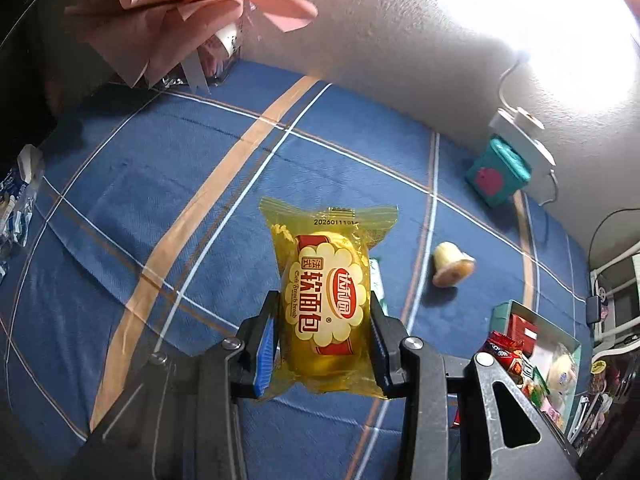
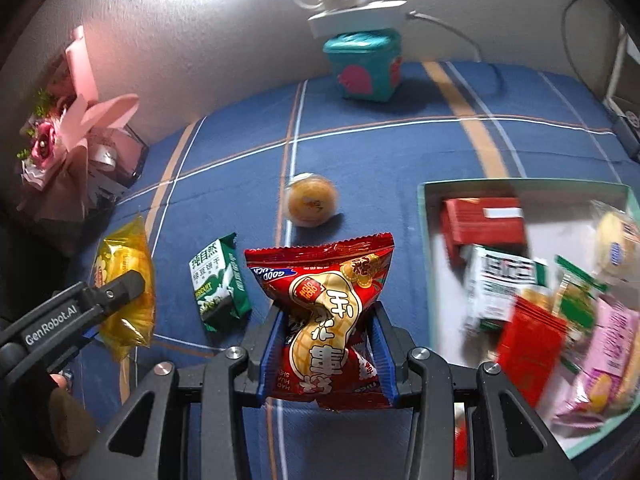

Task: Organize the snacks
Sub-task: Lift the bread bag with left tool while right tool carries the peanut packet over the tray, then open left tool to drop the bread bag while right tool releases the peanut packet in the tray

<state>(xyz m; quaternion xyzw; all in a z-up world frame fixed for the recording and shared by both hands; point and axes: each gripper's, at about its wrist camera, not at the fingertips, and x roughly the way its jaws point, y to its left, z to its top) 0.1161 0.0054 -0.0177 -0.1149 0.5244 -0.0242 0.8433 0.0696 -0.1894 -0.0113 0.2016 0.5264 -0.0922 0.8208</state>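
Observation:
My left gripper (image 1: 323, 312) is shut on a yellow soft-bread packet (image 1: 326, 300) and holds it above the blue plaid cloth (image 1: 160, 200); that packet also shows at the left of the right wrist view (image 2: 124, 280). My right gripper (image 2: 326, 316) is shut on a red peanut bag (image 2: 324, 316), left of the white snack box (image 2: 520, 188), which holds several packets. A green-and-white snack packet (image 2: 218, 280) and a round jelly cup (image 2: 313, 199) lie on the cloth. The jelly cup also shows in the left wrist view (image 1: 452, 265).
A teal box (image 2: 366, 66) with a white power strip (image 2: 356, 14) on it stands at the wall. A pink flower bouquet (image 2: 68, 132) sits at the far left. The snack box shows at the left wrist view's lower right (image 1: 560, 332).

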